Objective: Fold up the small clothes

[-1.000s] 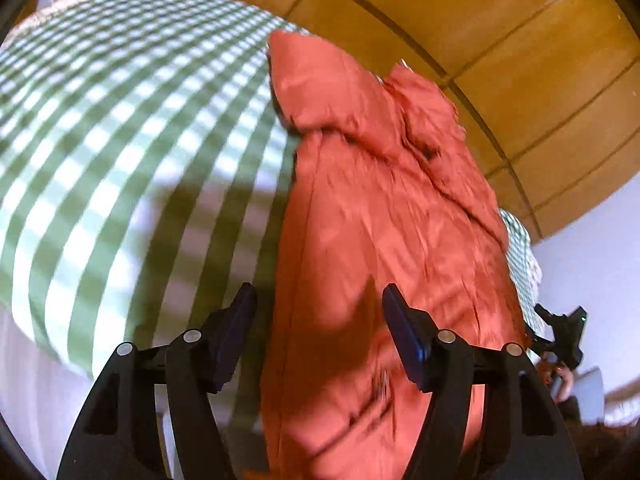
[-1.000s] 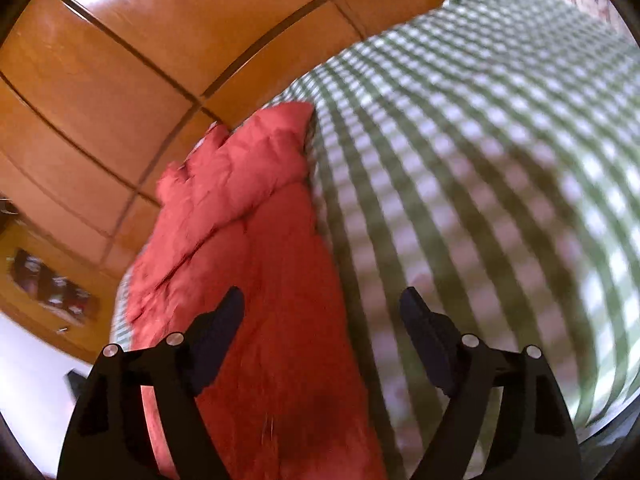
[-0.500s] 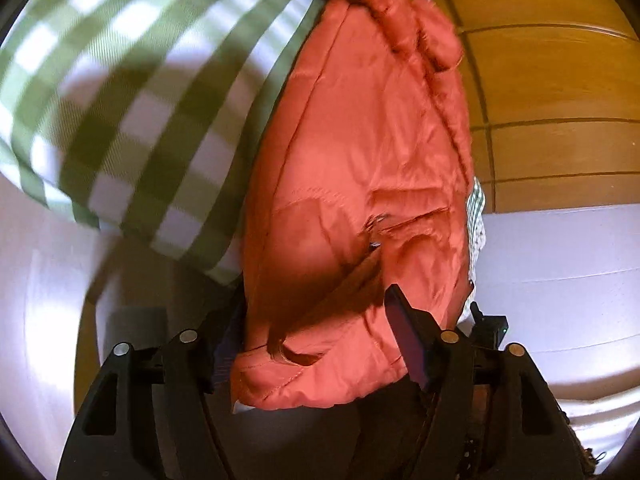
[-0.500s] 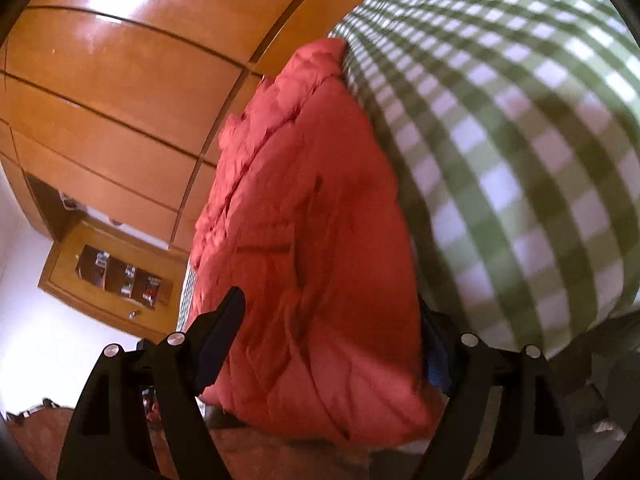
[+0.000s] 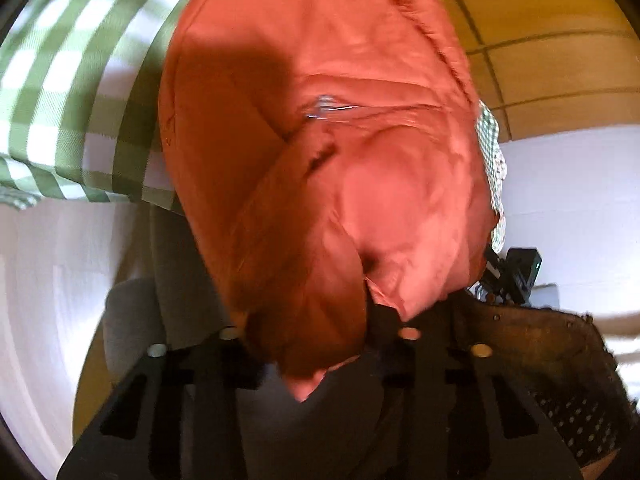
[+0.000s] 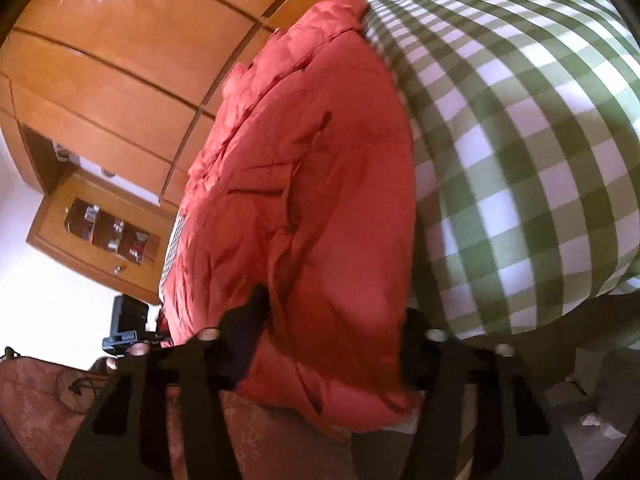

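A small orange-red padded jacket (image 5: pixel 320 128) lies on a green-and-white checked bedspread (image 5: pixel 60 80), its near end hanging over the bed's edge. My left gripper (image 5: pixel 312 336) has its jaws around that hanging hem, and the cloth hides both fingertips. In the right wrist view the jacket (image 6: pixel 312 184) fills the middle, and my right gripper (image 6: pixel 332 340) has its jaws wide apart around the other part of the hem. The right fingertips are hidden behind the cloth too.
A wooden wardrobe (image 6: pixel 120 52) stands behind the bed, with a small wooden cabinet (image 6: pixel 100 236) beside it. The other gripper (image 5: pixel 516 276) shows at the right in the left wrist view. A brown woven basket (image 5: pixel 560 380) is below it. The bedspread (image 6: pixel 520 140) stretches to the right.
Both grippers have dropped from above the bed to its near edge and closed in on the jacket's hem. The hem now lies between the jaws of each.
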`<act>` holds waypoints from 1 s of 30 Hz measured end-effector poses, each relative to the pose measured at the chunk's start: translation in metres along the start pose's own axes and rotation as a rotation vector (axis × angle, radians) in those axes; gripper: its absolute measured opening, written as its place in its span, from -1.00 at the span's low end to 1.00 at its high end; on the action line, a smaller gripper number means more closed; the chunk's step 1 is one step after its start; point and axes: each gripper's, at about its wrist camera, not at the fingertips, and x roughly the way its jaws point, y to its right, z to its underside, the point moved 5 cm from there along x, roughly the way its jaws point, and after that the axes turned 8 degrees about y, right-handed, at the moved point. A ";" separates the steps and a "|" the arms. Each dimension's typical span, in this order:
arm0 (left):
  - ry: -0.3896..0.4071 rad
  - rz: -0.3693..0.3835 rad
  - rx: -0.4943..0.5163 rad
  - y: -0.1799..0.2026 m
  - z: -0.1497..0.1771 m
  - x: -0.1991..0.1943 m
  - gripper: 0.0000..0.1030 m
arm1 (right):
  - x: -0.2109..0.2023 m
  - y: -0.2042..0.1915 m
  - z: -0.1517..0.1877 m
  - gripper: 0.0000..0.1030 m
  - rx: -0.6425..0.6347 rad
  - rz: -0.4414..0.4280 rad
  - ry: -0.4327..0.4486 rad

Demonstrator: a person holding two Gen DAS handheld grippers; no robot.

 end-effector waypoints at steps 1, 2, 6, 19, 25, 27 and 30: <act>0.019 0.002 0.021 0.006 -0.001 -0.006 -0.56 | -0.002 -0.002 -0.001 -0.31 0.005 -0.015 0.005; 0.053 0.012 0.045 0.014 -0.001 -0.013 -0.60 | -0.003 -0.004 -0.003 -0.46 0.015 -0.030 0.013; 0.170 0.072 0.072 0.030 0.000 -0.042 -0.76 | -0.014 -0.015 -0.017 -0.67 0.092 -0.157 0.058; 0.439 0.324 0.080 0.076 0.002 -0.123 -0.82 | -0.049 -0.104 -0.053 -0.76 0.080 -0.524 0.173; 0.572 0.583 0.001 0.097 0.004 -0.179 -0.82 | -0.085 -0.136 -0.058 -0.76 0.115 -0.724 0.228; 0.615 0.628 -0.015 0.100 -0.001 -0.193 -0.82 | -0.089 -0.143 -0.064 -0.76 0.127 -0.764 0.245; 0.638 0.641 -0.007 0.101 -0.018 -0.199 -0.82 | -0.079 -0.148 -0.082 -0.76 0.144 -0.778 0.255</act>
